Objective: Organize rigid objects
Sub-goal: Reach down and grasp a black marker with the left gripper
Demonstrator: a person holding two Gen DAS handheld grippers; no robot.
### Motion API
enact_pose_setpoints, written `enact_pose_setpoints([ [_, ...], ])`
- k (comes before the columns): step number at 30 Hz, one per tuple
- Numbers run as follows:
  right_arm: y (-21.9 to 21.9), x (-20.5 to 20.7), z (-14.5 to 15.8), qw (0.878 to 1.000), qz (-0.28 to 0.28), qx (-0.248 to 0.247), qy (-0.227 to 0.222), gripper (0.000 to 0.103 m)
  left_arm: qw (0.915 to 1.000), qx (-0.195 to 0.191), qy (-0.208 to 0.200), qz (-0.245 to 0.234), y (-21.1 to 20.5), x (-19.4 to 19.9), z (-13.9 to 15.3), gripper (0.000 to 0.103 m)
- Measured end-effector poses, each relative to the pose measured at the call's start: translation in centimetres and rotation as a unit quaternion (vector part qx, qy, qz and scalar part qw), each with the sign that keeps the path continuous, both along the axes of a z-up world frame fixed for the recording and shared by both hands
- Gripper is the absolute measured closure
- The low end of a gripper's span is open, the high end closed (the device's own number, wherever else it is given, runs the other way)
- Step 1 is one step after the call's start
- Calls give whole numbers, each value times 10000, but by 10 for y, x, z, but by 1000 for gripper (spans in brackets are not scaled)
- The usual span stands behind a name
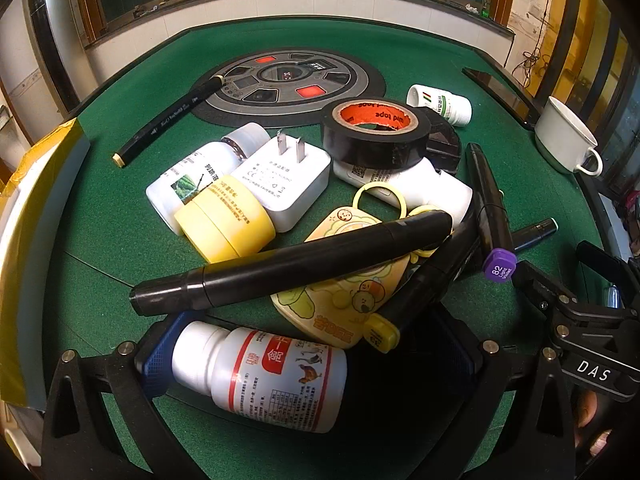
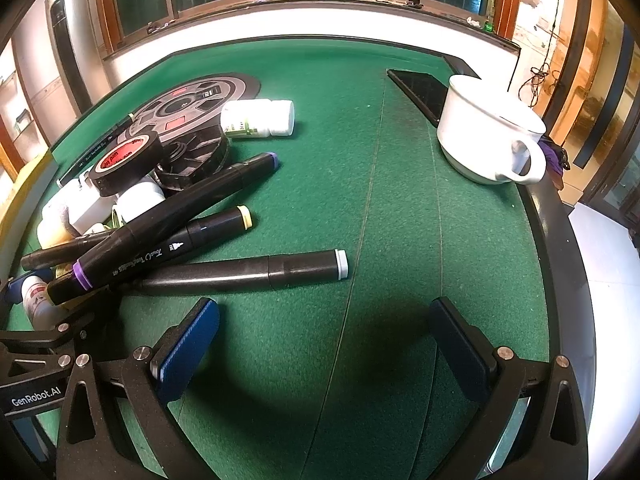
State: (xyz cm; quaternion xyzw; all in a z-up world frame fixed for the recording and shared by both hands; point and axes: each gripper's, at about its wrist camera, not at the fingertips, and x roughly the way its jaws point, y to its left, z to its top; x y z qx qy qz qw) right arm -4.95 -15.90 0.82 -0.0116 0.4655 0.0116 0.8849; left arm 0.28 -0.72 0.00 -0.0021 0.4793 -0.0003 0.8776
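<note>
A pile of small objects lies on the green table (image 1: 120, 240). My left gripper (image 1: 308, 364) is open, its jaws on either side of a white bottle with a red label (image 1: 264, 376) lying on its side. Just beyond are black markers (image 1: 292, 264), a yellow cartoon tag (image 1: 352, 296), a yellow jar (image 1: 228, 224), a white charger (image 1: 284, 180) and black tape (image 1: 372, 132). My right gripper (image 2: 324, 344) is open and empty over bare felt. A black marker with a grey cap (image 2: 248, 272) lies just ahead of its left finger (image 2: 188, 348).
A white cup (image 2: 488, 136) stands at the right edge, also in the left wrist view (image 1: 564, 136). A small white bottle (image 2: 260, 118) lies near the round control panel (image 1: 288, 80). A lone black pen (image 1: 168, 116) lies far left. A yellow-taped box (image 1: 40, 184) borders the left edge.
</note>
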Motion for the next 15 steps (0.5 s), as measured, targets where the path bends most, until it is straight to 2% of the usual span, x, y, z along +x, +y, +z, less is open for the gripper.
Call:
enact_pose_setpoints([
  [15, 1, -2, 1, 9999, 137, 11, 33, 1, 9999, 7, 45, -91, 2, -1, 1, 0],
])
